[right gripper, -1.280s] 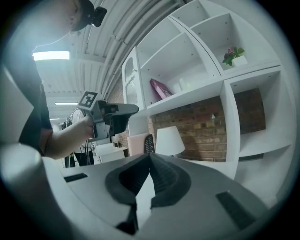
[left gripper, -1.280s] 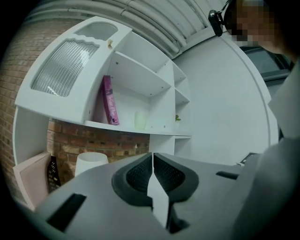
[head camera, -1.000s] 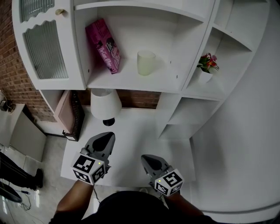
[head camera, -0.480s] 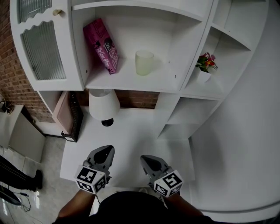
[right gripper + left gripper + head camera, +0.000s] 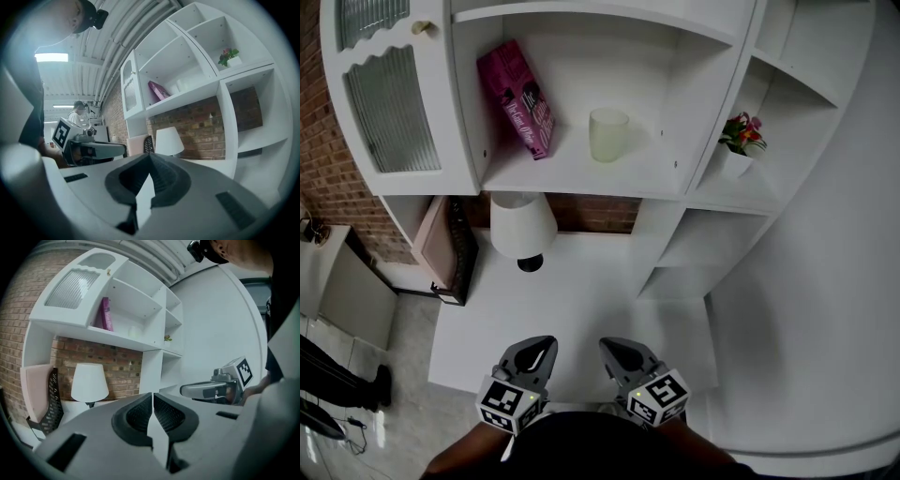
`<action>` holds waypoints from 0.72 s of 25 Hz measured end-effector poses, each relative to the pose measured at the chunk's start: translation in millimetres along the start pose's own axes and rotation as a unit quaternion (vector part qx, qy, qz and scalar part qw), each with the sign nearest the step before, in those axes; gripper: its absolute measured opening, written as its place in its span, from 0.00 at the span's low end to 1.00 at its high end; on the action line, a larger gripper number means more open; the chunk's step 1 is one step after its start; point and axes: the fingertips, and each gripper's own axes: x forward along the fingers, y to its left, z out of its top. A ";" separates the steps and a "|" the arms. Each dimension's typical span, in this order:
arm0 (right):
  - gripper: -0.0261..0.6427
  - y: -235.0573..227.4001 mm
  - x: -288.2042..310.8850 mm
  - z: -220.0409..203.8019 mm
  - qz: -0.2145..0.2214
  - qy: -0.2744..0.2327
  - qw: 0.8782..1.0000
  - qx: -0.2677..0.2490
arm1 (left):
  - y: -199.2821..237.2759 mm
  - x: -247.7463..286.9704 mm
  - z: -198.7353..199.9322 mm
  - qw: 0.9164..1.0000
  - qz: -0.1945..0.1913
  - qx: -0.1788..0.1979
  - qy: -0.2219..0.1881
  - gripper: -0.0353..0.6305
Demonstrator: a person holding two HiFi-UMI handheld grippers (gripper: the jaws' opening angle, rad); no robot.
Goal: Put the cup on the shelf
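Note:
A pale, translucent cup (image 5: 608,134) stands upright on the middle shelf of the white shelf unit (image 5: 581,173), to the right of a leaning pink book (image 5: 517,98). Neither gripper touches it. My left gripper (image 5: 542,349) and right gripper (image 5: 613,349) hover side by side low over the white tabletop (image 5: 581,291), close to my body and far below the cup. In the left gripper view the left gripper (image 5: 152,395) has its jaws shut and empty. In the right gripper view the right gripper (image 5: 150,157) likewise has its jaws shut and empty.
A white table lamp (image 5: 523,225) stands at the back left of the tabletop, under the shelf. A small potted flower (image 5: 741,141) sits in the right shelf bay. A cabinet door with ribbed glass (image 5: 389,108) is at the left, and a brick wall (image 5: 333,178) lies beyond it.
Both grippers have drawn back toward my body, lower in the head view. The left one also shifted right, closer to the right one. The cup has not moved.

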 end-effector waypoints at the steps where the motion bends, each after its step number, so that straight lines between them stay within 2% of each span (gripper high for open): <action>1: 0.05 0.8 0.0 -1.2 0.000 0.001 1.000 0.000 | -2.7 0.4 -1.6 1.000 -0.003 -0.002 0.001 0.07; 9: 0.04 7.0 -1.8 5.1 0.007 -0.006 1.000 -0.005 | -21.5 4.5 0.3 1.000 -0.029 -0.003 0.004 0.07; 18: 0.04 8.2 -0.6 3.9 0.010 -0.003 1.000 0.000 | -19.7 4.0 4.7 1.000 -0.022 0.001 0.002 0.07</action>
